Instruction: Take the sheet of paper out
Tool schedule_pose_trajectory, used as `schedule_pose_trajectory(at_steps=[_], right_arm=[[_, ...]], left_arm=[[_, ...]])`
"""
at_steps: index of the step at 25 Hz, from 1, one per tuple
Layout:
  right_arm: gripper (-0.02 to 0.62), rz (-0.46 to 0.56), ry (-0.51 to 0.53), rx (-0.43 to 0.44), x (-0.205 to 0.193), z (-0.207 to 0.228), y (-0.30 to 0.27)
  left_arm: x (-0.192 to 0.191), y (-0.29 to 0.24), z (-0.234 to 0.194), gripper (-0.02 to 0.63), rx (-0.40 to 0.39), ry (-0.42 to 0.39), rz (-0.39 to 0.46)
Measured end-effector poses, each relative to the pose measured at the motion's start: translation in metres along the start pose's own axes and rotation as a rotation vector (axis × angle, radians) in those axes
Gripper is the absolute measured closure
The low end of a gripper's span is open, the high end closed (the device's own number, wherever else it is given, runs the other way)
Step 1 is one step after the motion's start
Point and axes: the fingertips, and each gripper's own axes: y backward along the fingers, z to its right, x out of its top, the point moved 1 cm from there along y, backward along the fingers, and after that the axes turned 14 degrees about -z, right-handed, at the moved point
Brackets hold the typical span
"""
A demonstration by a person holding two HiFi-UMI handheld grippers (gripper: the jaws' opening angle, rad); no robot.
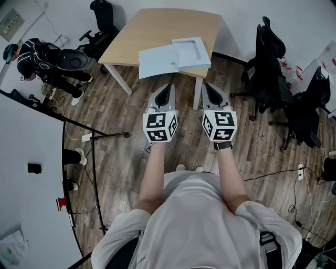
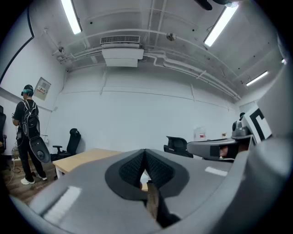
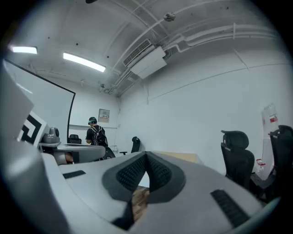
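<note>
A pale blue folder (image 1: 157, 61) lies open at the near edge of the wooden table (image 1: 157, 29). Its right half (image 1: 191, 51) holds what looks like a white sheet, too small to tell apart. I hold both grippers level in front of the table, short of its edge and above the floor. The left gripper (image 1: 169, 87) is shut with nothing between its pads, and so is the right gripper (image 1: 206, 85). In the left gripper view the left gripper's (image 2: 145, 153) jaws meet over the table top (image 2: 84, 157). The right gripper's (image 3: 146, 157) jaws also meet in the right gripper view.
Black office chairs (image 1: 270, 63) stand to the right of the table, and another one (image 1: 102, 16) stands at its far left. A person with a backpack (image 1: 42, 60) stands at the left. A white partition on a black stand (image 1: 31, 173) runs along the left. Cables (image 1: 273, 173) lie on the wood floor.
</note>
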Motion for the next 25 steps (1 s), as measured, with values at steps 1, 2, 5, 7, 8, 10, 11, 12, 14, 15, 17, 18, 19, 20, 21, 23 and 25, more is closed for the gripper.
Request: schedule_pose_trajectory(at_steps=[1,2,5,7,8,10,11,12,14,15,17,18,19,20,21,23,25], right_arm=[[0.584,0.001,0.002,-0.002,0.000,-0.002,0.000],[0.584,0.002,0.004,-0.003,0.001,-0.004,0.000],[0.584,0.004,0.010,-0.006,0.003,-0.011,-0.001],[0.584,0.005,0.014,-0.007,0.004,-0.015,-0.003],[0.584,0.007,0.017,-0.007,0.005,-0.018,-0.003],[0.584,0.014,0.020,-0.009,0.006,-0.025,-0.005],[0.584,0.019,0.020,-0.011,0.006,-0.028,-0.005],[0.584,0.022,0.018,-0.013,0.006,-0.031,-0.007],[0.584,0.024,0.012,-0.014,0.003,-0.039,-0.011],[0.584,0.023,0.010,-0.010,0.001,-0.044,-0.013],[0.584,0.018,0.014,0.000,-0.003,-0.054,-0.017],[0.584,0.014,0.019,0.004,-0.005,-0.058,-0.018],[0.584,0.010,0.026,0.006,-0.006,-0.061,-0.019],[0.584,0.006,0.032,0.006,-0.008,-0.062,-0.021],[0.584,0.000,0.038,0.005,-0.010,-0.063,-0.023],[0.584,-0.016,0.045,0.004,-0.018,-0.063,-0.027],[0.584,-0.035,0.042,-0.003,-0.025,-0.055,-0.034]], left_arm=[[-0.001,0.002,-0.001,0.597,-0.003,0.000,0.000],[-0.002,0.003,-0.002,0.597,-0.006,0.000,0.001],[-0.001,0.007,-0.006,0.597,-0.014,-0.003,0.006],[-0.001,0.008,-0.009,0.597,-0.017,-0.002,0.008],[-0.001,0.009,-0.012,0.597,-0.016,0.001,0.009],[-0.003,0.013,-0.019,0.597,-0.012,0.010,0.013],[-0.005,0.015,-0.023,0.597,-0.009,0.014,0.016],[-0.007,0.017,-0.027,0.597,-0.008,0.016,0.019],[-0.011,0.022,-0.035,0.597,-0.006,0.023,0.024],[-0.013,0.024,-0.040,0.597,-0.004,0.027,0.025],[-0.016,0.027,-0.048,0.597,0.001,0.040,0.026],[-0.018,0.029,-0.050,0.597,0.003,0.048,0.027],[-0.020,0.028,-0.052,0.597,0.002,0.057,0.029],[-0.021,0.027,-0.053,0.597,-0.003,0.067,0.030],[-0.022,0.025,-0.054,0.597,-0.013,0.080,0.031],[-0.021,0.021,-0.057,0.597,-0.034,0.124,0.037],[-0.016,0.012,-0.060,0.597,-0.044,0.152,0.044]])
